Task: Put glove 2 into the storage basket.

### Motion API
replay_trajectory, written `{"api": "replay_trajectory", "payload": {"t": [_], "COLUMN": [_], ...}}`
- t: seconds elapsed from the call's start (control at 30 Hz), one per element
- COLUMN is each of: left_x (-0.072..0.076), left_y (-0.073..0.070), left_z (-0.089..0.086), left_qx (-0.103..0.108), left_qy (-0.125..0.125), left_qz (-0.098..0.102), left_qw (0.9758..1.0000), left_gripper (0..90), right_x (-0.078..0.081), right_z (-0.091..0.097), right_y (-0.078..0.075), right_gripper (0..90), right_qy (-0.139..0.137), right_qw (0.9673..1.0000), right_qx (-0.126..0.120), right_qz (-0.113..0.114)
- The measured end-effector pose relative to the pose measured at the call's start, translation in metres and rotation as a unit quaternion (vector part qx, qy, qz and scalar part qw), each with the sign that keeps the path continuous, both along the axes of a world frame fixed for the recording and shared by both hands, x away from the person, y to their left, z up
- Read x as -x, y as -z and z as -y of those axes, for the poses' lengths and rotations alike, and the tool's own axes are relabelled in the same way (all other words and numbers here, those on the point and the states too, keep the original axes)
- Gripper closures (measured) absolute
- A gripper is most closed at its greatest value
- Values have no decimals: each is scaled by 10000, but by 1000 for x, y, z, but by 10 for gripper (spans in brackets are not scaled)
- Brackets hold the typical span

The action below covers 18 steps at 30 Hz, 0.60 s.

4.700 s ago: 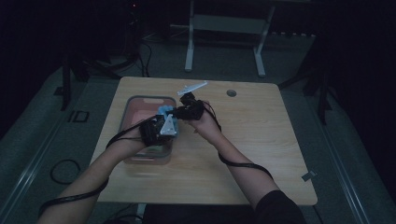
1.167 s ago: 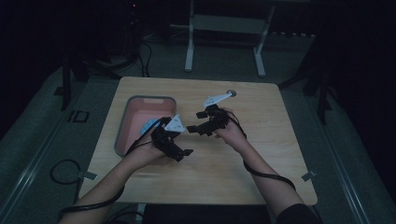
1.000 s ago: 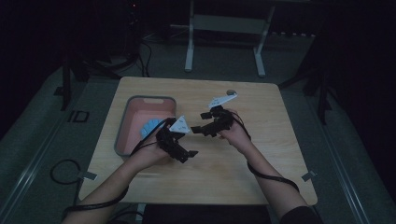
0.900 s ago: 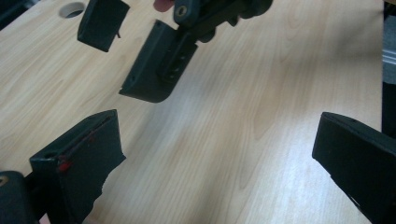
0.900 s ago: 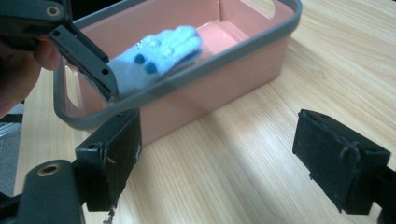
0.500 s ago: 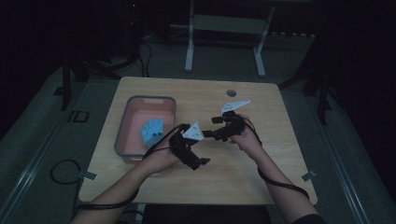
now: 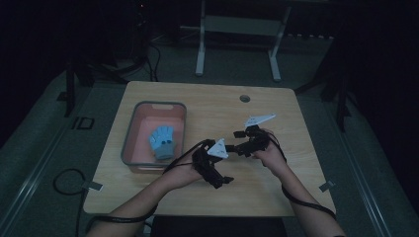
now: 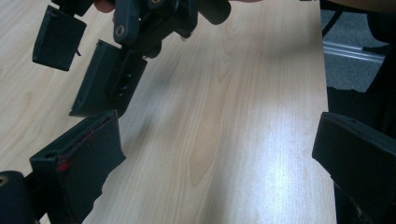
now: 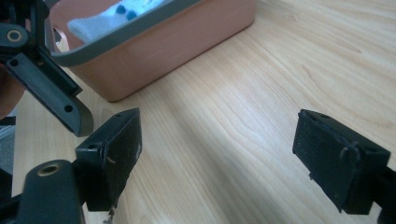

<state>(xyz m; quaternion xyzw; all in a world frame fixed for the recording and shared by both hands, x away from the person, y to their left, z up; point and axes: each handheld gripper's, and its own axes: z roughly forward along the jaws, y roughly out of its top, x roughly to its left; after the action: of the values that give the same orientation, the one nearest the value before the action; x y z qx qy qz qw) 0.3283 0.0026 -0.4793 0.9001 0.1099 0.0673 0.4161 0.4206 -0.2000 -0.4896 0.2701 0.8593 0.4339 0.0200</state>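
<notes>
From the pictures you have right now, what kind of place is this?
Probably a lab or recording studio, not a home: a lone wooden table stands on dark floor, cables trail beside it, and a metal stand is behind. A pink bin holds a blue glove.

left tongs (image 7: 225, 180): black, grey triangular plate | right tongs (image 7: 238, 140): black, cable trailing | forearms bare

No readable text, labels, brands or nos. anywhere: none on the pink plastic bin w/ grey rim (image 7: 129, 139), none on the light-blue glove (image 7: 162, 141) inside that bin, none on the pale wood-grain tabletop (image 7: 212, 106) around it.
</notes>
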Motion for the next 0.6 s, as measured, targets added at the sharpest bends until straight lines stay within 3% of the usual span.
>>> {"api": "replay_trajectory", "payload": {"t": [0.6], "left_x": [0], "left_y": [41], "left_z": [23], "left_qx": [-297], "left_qy": [144], "left_qz": [-151], "left_qw": [9993], "left_gripper": [19], "right_x": [11], "right_z": [32], "right_y": [38], "right_gripper": [157], "right_qy": [215], "right_qw": [9993], "right_qx": [76], "right_qz": [-281]}}
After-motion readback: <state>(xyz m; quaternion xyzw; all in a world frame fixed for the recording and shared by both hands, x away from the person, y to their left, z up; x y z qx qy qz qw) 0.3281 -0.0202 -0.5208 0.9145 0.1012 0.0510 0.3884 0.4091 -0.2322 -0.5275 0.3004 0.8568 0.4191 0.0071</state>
